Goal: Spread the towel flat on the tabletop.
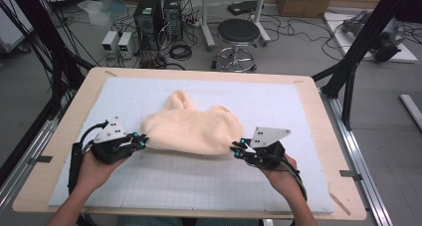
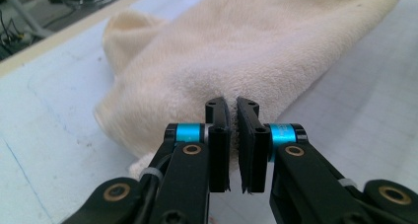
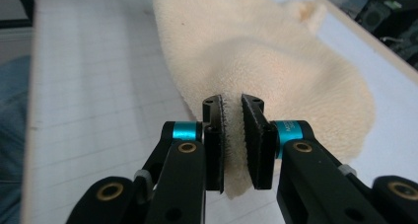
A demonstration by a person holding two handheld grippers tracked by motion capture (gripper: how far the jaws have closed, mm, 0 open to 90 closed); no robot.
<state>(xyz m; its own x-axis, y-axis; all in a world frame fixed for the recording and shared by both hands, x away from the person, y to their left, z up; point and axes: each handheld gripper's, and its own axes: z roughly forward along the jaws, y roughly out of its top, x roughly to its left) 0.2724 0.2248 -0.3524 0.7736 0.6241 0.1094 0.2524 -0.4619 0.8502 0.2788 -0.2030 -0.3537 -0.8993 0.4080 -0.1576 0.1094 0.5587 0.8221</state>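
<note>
Both tongs are nearly closed, and each one pinches an edge of the cream towel [image 1: 191, 128]. Seen from the left gripper view, the left tongs [image 2: 232, 116] have a thin fold of the fluffy cloth pressed between the two black pads, at the corner nearest to the person. Seen from the right gripper view, the right tongs [image 3: 233, 116] squeeze a thicker fold, and a small flap of the cloth hangs below the pads. From the high view, the left tongs [image 1: 142, 139] hold the left end of the towel and the right tongs [image 1: 235, 150] hold the right end, with a hand behind each one. The towel lies bunched between them on the white gridded mat [image 1: 199, 178] of the counter [image 1: 328, 136], and its far part makes two soft bumps. Beyond the counter, a round black stool [image 1: 238, 32] stands on the floor near two computer towers [image 1: 158, 14] and many cables.
</note>
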